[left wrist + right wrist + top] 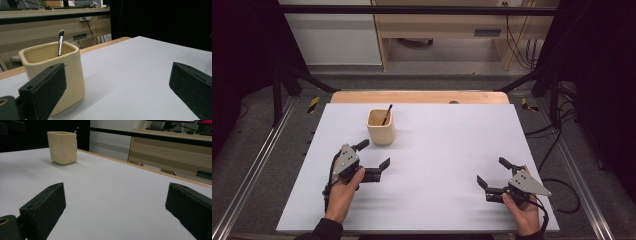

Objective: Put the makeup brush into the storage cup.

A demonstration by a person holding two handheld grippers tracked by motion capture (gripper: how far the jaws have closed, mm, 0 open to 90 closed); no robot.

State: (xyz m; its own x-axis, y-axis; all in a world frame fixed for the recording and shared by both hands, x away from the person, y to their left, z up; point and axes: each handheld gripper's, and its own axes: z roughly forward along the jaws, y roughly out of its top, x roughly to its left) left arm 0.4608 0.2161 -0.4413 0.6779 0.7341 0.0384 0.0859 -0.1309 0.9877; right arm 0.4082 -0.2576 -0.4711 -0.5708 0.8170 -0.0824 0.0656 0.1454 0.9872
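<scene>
Jaws spread wide and empty on both grippers. The left gripper [373, 155] sits just beside the cream cup [380, 127], on its near side; the right gripper [494, 172] rests well apart from the cup. A brush [60, 42] stands inside the cup, leaning against its rim.

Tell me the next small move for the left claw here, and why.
Probably ease the left claw forward and up toward the rim of the cream cup. Its jaws stand open and empty just short of the cup, and the brush leans inside with its bristle tip above the rim. The right claw sits open and much farther off, so the left looks better placed.
</scene>
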